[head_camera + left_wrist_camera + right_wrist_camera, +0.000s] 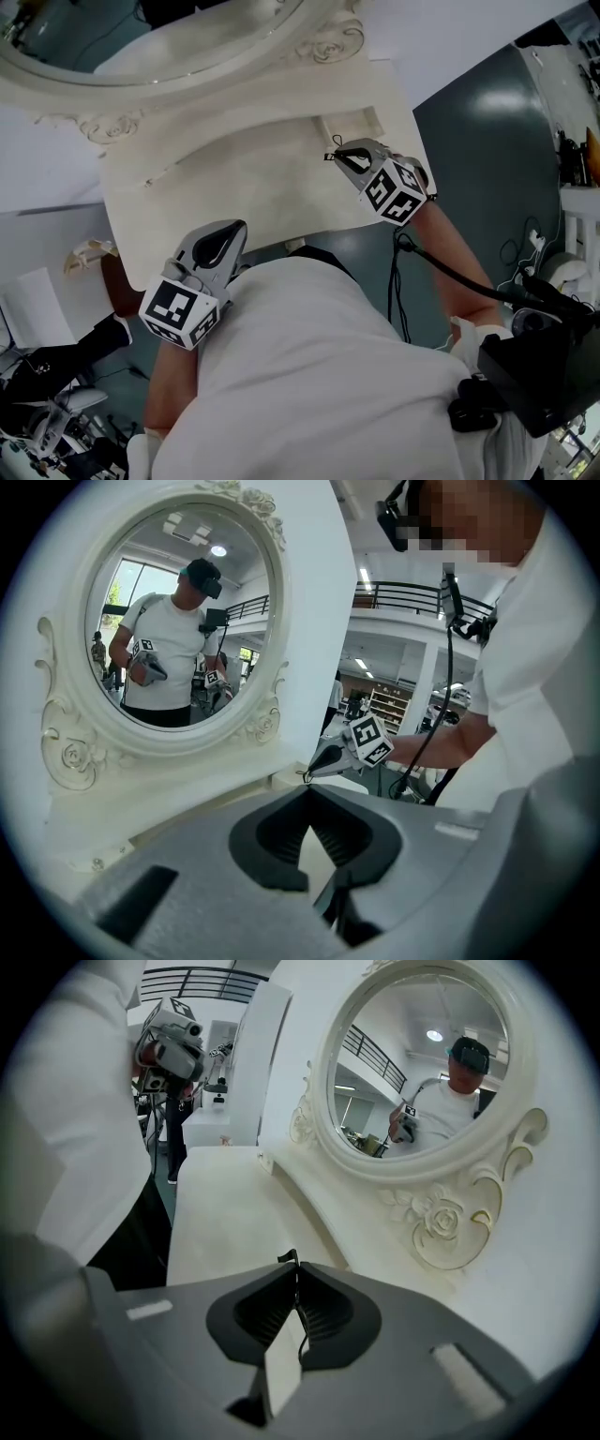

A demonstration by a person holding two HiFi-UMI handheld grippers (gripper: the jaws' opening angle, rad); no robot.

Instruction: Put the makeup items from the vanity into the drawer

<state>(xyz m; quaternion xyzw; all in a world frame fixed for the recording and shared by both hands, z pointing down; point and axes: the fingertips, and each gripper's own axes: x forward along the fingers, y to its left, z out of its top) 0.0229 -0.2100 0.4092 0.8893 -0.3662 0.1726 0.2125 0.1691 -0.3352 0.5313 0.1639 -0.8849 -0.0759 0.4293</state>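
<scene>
Cream-white carved vanity worktop [244, 178], oval ornate-framed mirror [141, 33]; left tool [234, 230] pressed together, empty; right tool [337, 156] pressed together, empty, over worktop

No legible text, number or brand in any view. The marker cube [180, 314] of the left gripper [234, 230] and that of the right gripper [339, 150] bear black-and-white square patterns only. Distant shelves [384, 705] possibly carry labels, too small to read.

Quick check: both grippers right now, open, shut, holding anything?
Left gripper: shut, nothing between the jaws.
Right gripper: shut, nothing between the jaws.
</scene>
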